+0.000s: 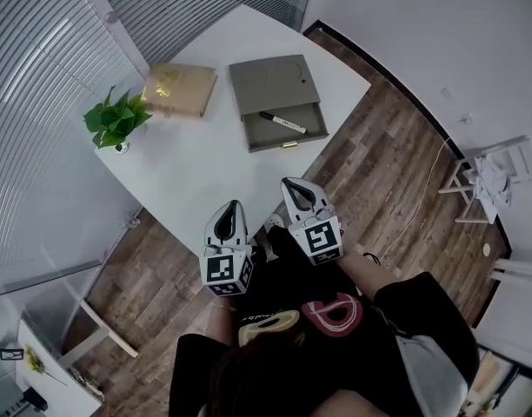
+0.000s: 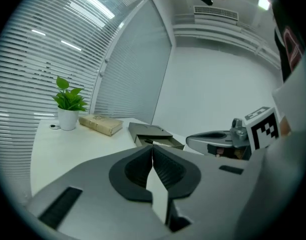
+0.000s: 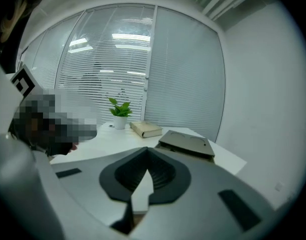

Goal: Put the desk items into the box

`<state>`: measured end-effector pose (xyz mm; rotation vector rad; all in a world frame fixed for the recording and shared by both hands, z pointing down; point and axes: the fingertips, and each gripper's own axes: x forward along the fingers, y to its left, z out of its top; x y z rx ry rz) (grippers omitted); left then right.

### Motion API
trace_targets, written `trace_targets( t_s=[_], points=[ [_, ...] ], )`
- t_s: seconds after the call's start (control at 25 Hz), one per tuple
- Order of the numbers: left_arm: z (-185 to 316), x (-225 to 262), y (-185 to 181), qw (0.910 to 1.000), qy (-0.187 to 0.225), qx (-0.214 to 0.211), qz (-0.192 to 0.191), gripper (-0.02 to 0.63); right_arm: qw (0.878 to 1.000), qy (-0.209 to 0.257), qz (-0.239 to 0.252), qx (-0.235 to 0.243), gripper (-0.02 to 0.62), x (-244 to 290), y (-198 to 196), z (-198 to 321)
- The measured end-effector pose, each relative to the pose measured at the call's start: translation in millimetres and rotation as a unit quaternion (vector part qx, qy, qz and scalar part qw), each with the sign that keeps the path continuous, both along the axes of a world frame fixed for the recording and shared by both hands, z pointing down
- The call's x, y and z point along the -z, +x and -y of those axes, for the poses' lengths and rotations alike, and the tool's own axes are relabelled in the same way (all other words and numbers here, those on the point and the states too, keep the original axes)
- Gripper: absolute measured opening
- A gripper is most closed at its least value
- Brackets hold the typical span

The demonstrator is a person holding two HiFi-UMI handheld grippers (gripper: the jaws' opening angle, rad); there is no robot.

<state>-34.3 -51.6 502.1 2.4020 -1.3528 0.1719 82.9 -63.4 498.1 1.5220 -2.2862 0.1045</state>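
Observation:
A grey box lies at the far side of the white table. Its drawer is pulled out toward me, and a black-and-white pen lies in it. Left of the box lies a tan book, and a potted plant stands at the table's left corner. My left gripper and right gripper hover side by side over the table's near edge, well short of the box. Both are shut with nothing between the jaws. The left gripper view shows the box and book ahead. The right gripper view shows the box from its side.
Window blinds run behind the table on the left. Wooden floor surrounds the table. A white rack stands on the floor at the far right, with a thin cable trailing toward me. My own body fills the bottom of the head view.

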Motion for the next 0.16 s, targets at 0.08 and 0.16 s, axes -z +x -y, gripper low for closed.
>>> trace_targets(
  t_s=[0.08, 0.16],
  points=[
    [0.5, -0.5, -2.9, 1.0000, -0.001, 0.000, 0.000, 0.017, 1.000, 0.002, -0.004, 0.001, 0.009, 0.3, -1.1, 0.3],
    [1.2, -0.2, -5.6, 1.0000, -0.001, -0.002, 0.000, 0.017, 1.000, 0.003, 0.007, -0.003, 0.009, 0.4, -2.0, 0.9]
  ],
)
